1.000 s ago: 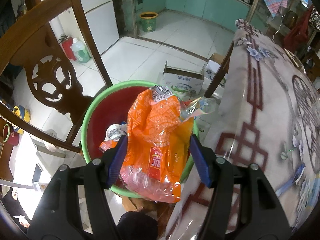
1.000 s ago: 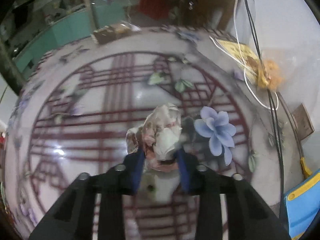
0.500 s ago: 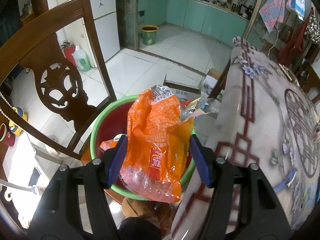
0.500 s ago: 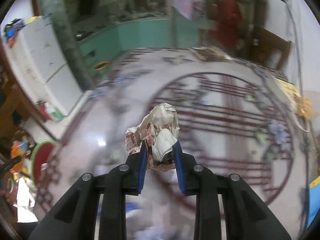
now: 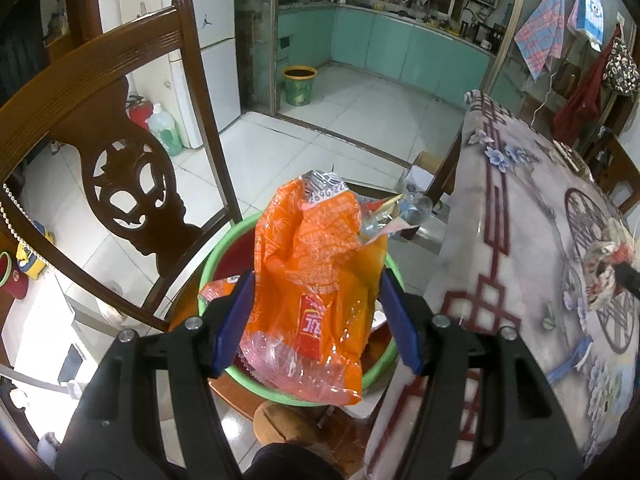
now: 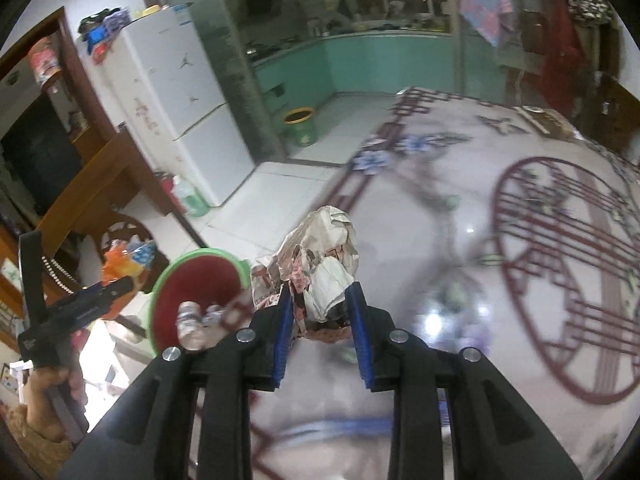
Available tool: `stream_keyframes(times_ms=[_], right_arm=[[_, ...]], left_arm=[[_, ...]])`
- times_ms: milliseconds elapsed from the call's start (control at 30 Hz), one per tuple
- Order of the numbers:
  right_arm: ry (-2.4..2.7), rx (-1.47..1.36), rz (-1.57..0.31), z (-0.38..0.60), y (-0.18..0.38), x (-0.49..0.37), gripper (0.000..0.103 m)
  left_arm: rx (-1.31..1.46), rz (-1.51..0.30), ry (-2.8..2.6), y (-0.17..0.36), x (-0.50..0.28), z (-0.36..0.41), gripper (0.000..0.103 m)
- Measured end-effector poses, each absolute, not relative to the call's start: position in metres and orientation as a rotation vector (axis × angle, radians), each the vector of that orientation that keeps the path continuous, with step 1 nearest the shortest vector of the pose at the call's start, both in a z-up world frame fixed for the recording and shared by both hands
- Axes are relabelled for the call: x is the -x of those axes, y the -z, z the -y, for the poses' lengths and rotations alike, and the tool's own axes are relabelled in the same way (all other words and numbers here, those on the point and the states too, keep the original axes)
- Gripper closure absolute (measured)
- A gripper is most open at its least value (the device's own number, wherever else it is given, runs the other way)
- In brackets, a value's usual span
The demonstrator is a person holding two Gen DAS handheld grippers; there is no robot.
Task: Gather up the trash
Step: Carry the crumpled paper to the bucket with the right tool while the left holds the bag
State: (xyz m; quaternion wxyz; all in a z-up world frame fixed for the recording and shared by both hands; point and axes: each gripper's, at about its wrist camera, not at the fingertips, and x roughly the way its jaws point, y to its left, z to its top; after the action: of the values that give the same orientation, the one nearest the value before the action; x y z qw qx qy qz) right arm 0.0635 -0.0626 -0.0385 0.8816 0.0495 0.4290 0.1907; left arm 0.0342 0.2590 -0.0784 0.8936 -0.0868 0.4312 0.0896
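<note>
My left gripper [image 5: 316,280] is shut on a crinkled orange plastic snack bag [image 5: 316,240], which hangs above a red basin with a green rim [image 5: 210,262] on the floor beside the table. The basin [image 6: 200,254] holds a clear plastic bottle [image 6: 188,320] and other wrappers. My right gripper [image 6: 320,292] is shut on a crumpled ball of printed paper [image 6: 320,248], held over the table's left edge just right of the basin. In the left wrist view that paper ball [image 5: 604,268] shows at the far right. The left gripper [image 6: 112,288] with its orange bag [image 6: 116,264] appears left of the basin.
A carved wooden chair [image 5: 120,160] stands left of the basin. The table [image 5: 520,240], covered in a glossy flowered cloth, fills the right. A cardboard box [image 5: 420,168] lies behind the basin, a yellow-rimmed green bin [image 5: 300,88] farther back, and a white fridge [image 6: 172,120] at the left.
My right gripper has swung left across the table with the paper ball, from the middle to the edge by the basin. The left gripper rose a little with the orange bag.
</note>
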Motion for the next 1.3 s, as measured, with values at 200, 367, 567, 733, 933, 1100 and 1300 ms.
stream_keyframes(times_ms=[200,367,567,733,933,1100,1300], right_arm=[[-0.473,-0.100,-0.907,0.015,0.043,-0.065,0.075],[-0.520,-0.088,-0.915,-0.013,0.048,-0.066,0.074],[-0.574,-0.084,-0.941,-0.043,0.061,-0.070,0.073],[-0.601,-0.079,-0.961,-0.065,0.073,-0.071,0.073],[-0.619,-0.075,-0.977,-0.074,0.081,-0.071,0.073],[-0.627,-0.078,-0.986,-0.078,0.085,-0.072,0.073],[-0.637,-0.074,-0.989,-0.081,0.085,-0.072,0.073]], left_arm=[[0.200,-0.885,-0.196,0.077,-0.030,-0.273,0.041],[0.235,-0.888,-0.214,0.081,-0.029,-0.287,0.041],[0.256,-0.904,-0.213,0.088,-0.032,-0.295,0.042],[0.261,-0.905,-0.217,0.091,-0.034,-0.298,0.042],[0.258,-0.913,-0.212,0.094,-0.037,-0.297,0.042],[0.258,-0.917,-0.213,0.094,-0.039,-0.298,0.042],[0.256,-0.923,-0.219,0.097,-0.039,-0.299,0.042]])
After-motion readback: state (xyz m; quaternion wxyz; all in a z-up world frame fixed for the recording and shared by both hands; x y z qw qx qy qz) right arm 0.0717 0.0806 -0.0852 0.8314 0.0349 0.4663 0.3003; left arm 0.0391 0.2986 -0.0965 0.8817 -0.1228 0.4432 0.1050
